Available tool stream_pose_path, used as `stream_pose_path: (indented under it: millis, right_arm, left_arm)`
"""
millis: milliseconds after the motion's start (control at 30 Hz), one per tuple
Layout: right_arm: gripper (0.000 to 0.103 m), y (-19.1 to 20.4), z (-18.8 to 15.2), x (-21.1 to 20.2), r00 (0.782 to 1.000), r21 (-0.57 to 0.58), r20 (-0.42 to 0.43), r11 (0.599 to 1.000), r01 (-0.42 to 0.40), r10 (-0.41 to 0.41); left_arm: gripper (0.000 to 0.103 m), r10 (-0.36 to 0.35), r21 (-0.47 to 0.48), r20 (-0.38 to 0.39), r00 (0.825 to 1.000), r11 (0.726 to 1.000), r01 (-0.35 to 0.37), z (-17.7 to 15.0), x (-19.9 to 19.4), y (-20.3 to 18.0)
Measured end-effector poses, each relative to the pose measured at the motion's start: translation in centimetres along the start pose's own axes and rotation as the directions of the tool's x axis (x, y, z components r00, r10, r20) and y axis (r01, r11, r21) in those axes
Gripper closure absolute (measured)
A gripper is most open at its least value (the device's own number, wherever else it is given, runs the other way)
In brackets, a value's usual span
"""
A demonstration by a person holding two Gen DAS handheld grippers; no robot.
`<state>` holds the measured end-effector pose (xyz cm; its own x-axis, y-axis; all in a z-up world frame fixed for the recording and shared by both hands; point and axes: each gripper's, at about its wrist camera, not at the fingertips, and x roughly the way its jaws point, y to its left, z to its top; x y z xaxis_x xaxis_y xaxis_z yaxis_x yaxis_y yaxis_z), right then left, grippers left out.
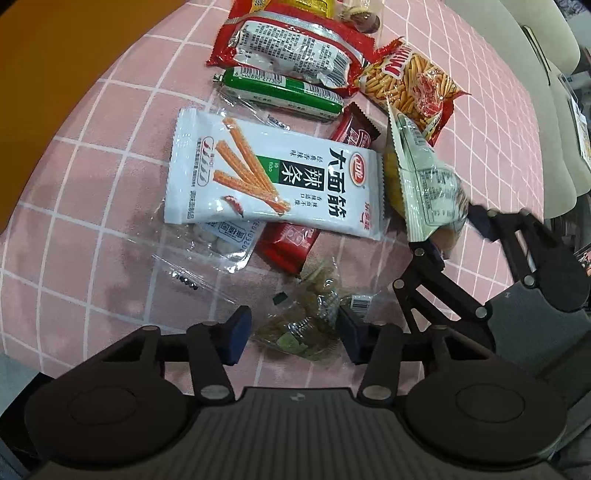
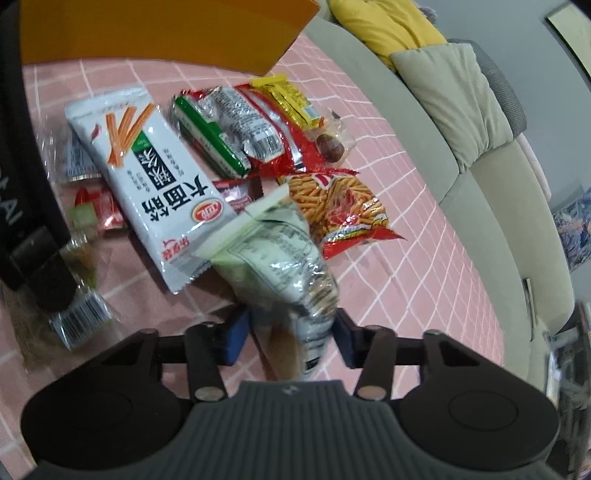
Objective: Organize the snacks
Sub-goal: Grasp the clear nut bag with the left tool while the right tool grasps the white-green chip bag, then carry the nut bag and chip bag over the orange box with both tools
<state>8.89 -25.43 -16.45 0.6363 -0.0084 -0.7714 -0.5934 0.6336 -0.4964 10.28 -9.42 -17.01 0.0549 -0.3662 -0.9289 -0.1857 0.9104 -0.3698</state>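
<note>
The right gripper point(image 2: 290, 334) has its jaws clenched on a pale green crinkly snack packet point(image 2: 275, 254), lifted clear of the pink grid-patterned bench point(image 2: 406, 266), its sealed end pointing away from the jaws; from the left wrist view that same packet point(image 1: 424, 184) hangs tilted at the tip of the right gripper point(image 1: 454, 230), off to the right of the left jaws; the left gripper point(image 1: 291, 334) has its jaws spread wide, released, straddling a clear bag of green and yellowish dried fruit pieces point(image 1: 303, 325) lying on the bench point(image 1: 92, 206); whether the blue pads point(image 1: 236, 334) touch that bag I cannot tell; just ahead of the left jaws lies a large white flat packet printed with orange sticks point(image 1: 273, 177), overlapping a small red wrapper point(image 1: 288, 245) and a clear pouch of white pieces point(image 1: 218, 240); beyond it, a green sausage-shaped tube point(image 1: 280, 92), then a red packet with a clear window point(image 1: 288, 48); ahead and to the right, a red and yellow bag of thin fried sticks point(image 1: 410, 85), near the held packet; in the right wrist view an orange box point(image 2: 166, 29) sits far ahead of the jaws, and a beige sofa point(image 2: 480, 206) with a yellow cushion point(image 2: 384, 22) runs along the right.
</note>
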Motion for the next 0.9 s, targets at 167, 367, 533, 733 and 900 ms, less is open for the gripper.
stream_pose_path:
  millis: [167, 367, 533, 733, 900]
  right_arm:
    - [0.08, -0.2, 0.0, -0.5, 1.0, 0.047, 0.0, 0.999, -0.025, 0.025]
    - [0.086, -0.7, -0.1, -1.9, 0.999, 0.123, -0.008, 0.991, -0.048, 0.049]
    - [0.087, -0.9, -0.1, -3.2, 0.999, 0.167, -0.015, 0.985, -0.044, 0.048]
    - [0.088, -1.6, 0.4, -5.4, 0.999, 0.232, 0.016, 0.972, -0.046, 0.043]
    - [0.089, -1.8, 1.5, -7.5, 0.997, 0.274, 0.065, 0.96, -0.051, 0.035]
  left_arm:
    - [0.048, 0.002, 0.034, 0.002, 1.0, 0.999, -0.002, -0.5, -0.4, -0.4]
    - [0.049, -0.015, 0.065, 0.04, 0.999, 0.998, 0.013, -1.3, -1.9, -1.0]
    - [0.049, -0.029, 0.081, 0.076, 0.997, 0.996, 0.023, -1.7, -3.6, -1.0]
    - [0.049, -0.037, 0.099, 0.154, 0.987, 0.995, 0.022, -2.2, -6.6, 0.0]
    - [0.049, -0.032, 0.124, 0.235, 0.971, 0.992, 0.003, -1.7, -9.2, 0.6]
